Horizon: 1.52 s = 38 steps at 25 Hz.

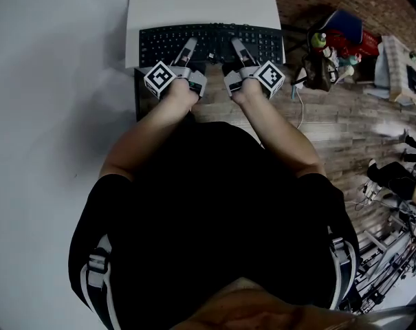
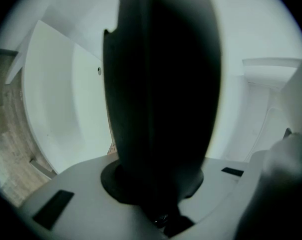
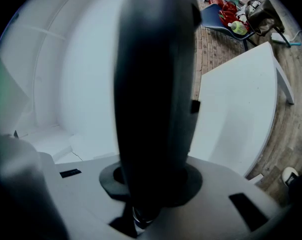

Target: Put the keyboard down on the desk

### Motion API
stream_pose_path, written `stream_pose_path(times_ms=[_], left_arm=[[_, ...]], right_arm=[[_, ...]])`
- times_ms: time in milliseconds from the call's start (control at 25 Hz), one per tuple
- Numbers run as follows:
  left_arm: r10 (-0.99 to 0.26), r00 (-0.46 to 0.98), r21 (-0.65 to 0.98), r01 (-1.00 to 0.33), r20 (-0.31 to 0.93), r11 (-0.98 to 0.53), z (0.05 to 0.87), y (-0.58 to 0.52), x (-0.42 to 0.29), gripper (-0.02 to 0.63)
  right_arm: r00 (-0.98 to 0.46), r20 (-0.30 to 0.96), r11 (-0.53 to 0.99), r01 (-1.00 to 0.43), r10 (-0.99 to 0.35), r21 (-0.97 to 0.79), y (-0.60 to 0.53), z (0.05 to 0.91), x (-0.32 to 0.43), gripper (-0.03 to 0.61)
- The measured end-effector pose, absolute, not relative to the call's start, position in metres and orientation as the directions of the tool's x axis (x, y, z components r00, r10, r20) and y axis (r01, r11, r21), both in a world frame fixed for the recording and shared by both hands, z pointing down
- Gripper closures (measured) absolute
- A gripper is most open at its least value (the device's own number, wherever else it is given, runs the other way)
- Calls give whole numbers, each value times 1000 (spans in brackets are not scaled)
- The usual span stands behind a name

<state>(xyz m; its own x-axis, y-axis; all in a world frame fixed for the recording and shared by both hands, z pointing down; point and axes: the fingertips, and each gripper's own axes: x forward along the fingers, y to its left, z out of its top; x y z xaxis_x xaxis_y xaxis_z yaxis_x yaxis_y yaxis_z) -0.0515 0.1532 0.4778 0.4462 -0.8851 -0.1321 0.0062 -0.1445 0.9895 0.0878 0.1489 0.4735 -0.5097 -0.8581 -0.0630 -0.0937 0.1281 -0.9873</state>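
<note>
My left claw (image 1: 190, 45) and right claw (image 1: 236, 45), jaws nearly closed, each clamp the black keyboard (image 1: 211, 36) over the white desk (image 1: 201, 2).

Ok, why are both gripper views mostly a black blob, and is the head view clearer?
Left gripper view: the keyboard, gripped edge-on, is too close, dark and unfocused against the bright desk. Right gripper view: the same, slightly smeared. Head view: sharp but fisheye-bent.

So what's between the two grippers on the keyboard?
Only the middle of the keyboard itself, its keys bare, as the head view shows; the left gripper and right gripper each clamp its near edge.
</note>
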Motion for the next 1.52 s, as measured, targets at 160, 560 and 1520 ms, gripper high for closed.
stream_pose_path(times_ms=[160, 560, 1520], left_arm=[[-880, 456, 989, 1, -130, -146, 473, 124, -54, 534], [-871, 476, 991, 13, -120, -130, 484, 34, -98, 534], [-854, 507, 992, 27, -117, -120, 490, 29, -97, 534]], right_arm=[[-497, -66, 126, -89, -865, -988, 121, 470, 85, 477], [-478, -52, 111, -95, -877, -989, 35, 479, 40, 477], [-459, -44, 103, -104, -887, -989, 33, 483, 40, 477]])
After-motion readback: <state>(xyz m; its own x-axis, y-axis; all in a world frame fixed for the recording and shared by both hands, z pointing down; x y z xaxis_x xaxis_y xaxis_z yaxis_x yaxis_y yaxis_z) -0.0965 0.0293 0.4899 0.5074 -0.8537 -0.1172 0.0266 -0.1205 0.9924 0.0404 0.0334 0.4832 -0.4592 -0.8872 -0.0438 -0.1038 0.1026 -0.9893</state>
